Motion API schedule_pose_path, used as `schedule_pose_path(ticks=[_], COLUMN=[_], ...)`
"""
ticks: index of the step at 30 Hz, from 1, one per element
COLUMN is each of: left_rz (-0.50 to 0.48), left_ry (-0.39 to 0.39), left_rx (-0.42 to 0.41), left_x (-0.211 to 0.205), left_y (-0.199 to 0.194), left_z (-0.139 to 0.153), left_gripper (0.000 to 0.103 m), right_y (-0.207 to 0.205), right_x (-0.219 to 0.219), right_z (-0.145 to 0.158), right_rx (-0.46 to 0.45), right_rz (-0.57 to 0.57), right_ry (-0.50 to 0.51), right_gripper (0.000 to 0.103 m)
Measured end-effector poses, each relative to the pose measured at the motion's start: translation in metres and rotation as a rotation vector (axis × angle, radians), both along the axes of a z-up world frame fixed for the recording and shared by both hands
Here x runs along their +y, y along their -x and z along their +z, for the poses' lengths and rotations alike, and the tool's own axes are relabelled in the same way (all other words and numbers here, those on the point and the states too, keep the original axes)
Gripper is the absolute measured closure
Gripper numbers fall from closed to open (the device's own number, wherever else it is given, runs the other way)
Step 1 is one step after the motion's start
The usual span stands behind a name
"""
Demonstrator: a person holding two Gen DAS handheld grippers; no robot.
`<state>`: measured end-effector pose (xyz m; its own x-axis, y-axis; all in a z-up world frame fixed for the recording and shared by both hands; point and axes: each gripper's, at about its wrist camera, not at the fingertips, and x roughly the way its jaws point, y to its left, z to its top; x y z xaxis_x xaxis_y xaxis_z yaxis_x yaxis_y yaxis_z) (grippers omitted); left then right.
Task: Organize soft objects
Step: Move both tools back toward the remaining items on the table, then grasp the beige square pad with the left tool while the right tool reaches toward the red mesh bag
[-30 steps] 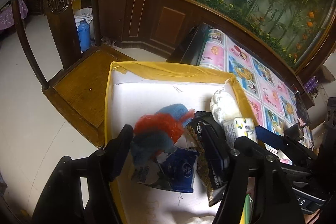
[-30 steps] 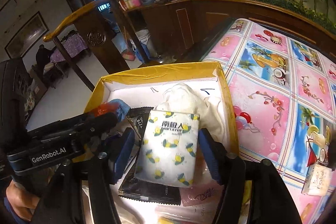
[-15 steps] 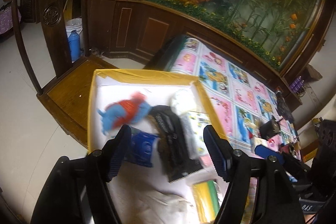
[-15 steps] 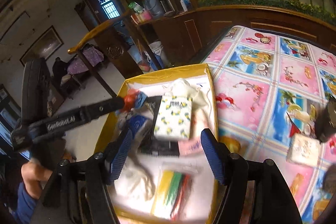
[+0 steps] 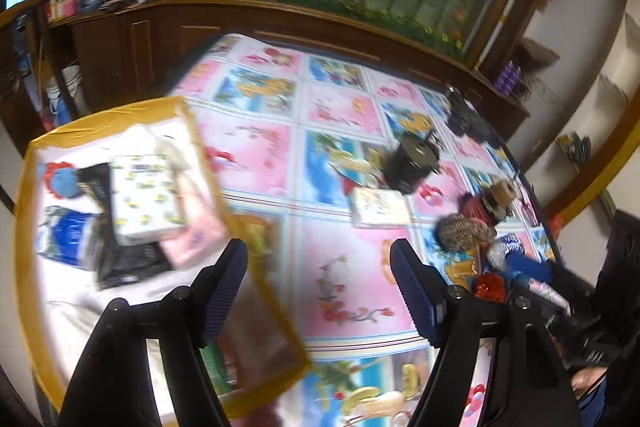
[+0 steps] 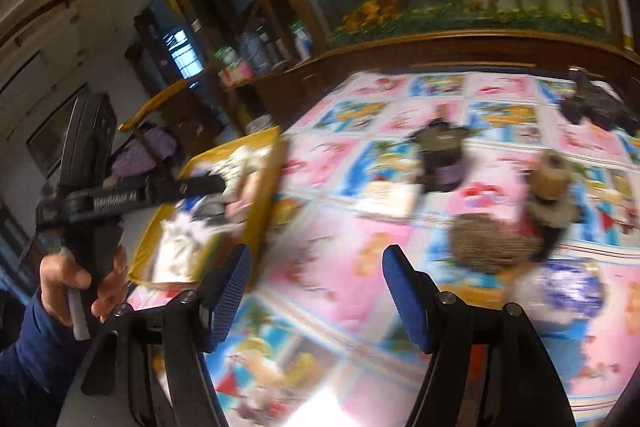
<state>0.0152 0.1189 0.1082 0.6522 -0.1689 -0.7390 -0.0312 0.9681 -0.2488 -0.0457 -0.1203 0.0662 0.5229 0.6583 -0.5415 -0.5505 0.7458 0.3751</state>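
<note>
A yellow-rimmed box (image 5: pixel 104 115) at the left holds a lemon-print tissue pack (image 5: pixel 144 195), a blue pack (image 5: pixel 68 235), a black packet (image 5: pixel 120 263) and a red-and-blue plush (image 5: pixel 60 179). My left gripper (image 5: pixel 320 283) hovers over the pink tablecloth just right of the box, its jaws opening with nothing between them. My right gripper (image 6: pixel 316 291) is open and empty above the cloth. To its right lie a brown fuzzy object (image 6: pixel 492 243), a blue-and-white pack (image 6: pixel 572 287) and a small white pack (image 6: pixel 388 203). Everything is blurred.
A black jar (image 5: pixel 412 163) stands mid-table, with dark gear (image 5: pixel 468 119) at the far edge. A hand (image 6: pixel 76 279) in a blue sleeve holds the left gripper's handle. A wooden chair and dark cabinets stand behind the box.
Both grippers have pulled back out of the box and swung right over the tablecloth. The tissue pack and the plush, earlier between the fingers, now lie in the box.
</note>
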Motion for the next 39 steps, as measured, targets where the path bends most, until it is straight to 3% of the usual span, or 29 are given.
schedule_pose_path(ticks=[3, 8, 17, 20, 22, 30, 33, 36, 39], left_rz=[-0.023, 0.002, 0.089, 0.097, 0.072, -0.181, -0.132, -0.06, -0.104], left_ry=[-0.021, -0.02, 0.046, 0.083, 0.068, 0.086, -0.045, -0.038, -0.099], left_rx=[0.027, 0.074, 0.151, 0.182, 0.175, 0.218, 0.123, 0.09, 0.106], left_x=[-0.033, -0.06, -0.061, -0.059, -0.065, -0.108, -0.114, -0.1, -0.106], left_y=[-0.021, -0.076, -0.137, -0.141, -0.135, -0.065, -0.052, -0.067, -0.094], left_z=[-0.01, -0.031, -0.077, -0.087, -0.086, -0.08, -0.06, -0.049, -0.053], left_gripper=[0.03, 0.03, 0.03, 0.03, 0.03, 0.03, 0.03, 0.03, 0.027], right_y=[-0.012, -0.029, -0.037, -0.036, -0.034, -0.03, -0.027, -0.027, -0.029], right_x=[-0.048, -0.104, -0.137, -0.138, -0.137, -0.138, -0.136, -0.137, -0.137], right_z=[-0.002, -0.012, -0.013, -0.013, -0.011, -0.01, -0.008, -0.008, -0.009], right_rx=[-0.019, 0.032, 0.119, 0.124, 0.122, 0.112, 0.102, 0.097, 0.1], right_rz=[-0.105, -0.179, -0.198, -0.19, -0.182, -0.18, -0.184, -0.186, -0.191], right_ry=[-0.024, -0.172, -0.37, -0.385, -0.385, -0.393, -0.388, -0.386, -0.383], right_gripper=[0.031, 0.031, 0.029, 0.029, 0.028, 0.028, 0.028, 0.028, 0.028])
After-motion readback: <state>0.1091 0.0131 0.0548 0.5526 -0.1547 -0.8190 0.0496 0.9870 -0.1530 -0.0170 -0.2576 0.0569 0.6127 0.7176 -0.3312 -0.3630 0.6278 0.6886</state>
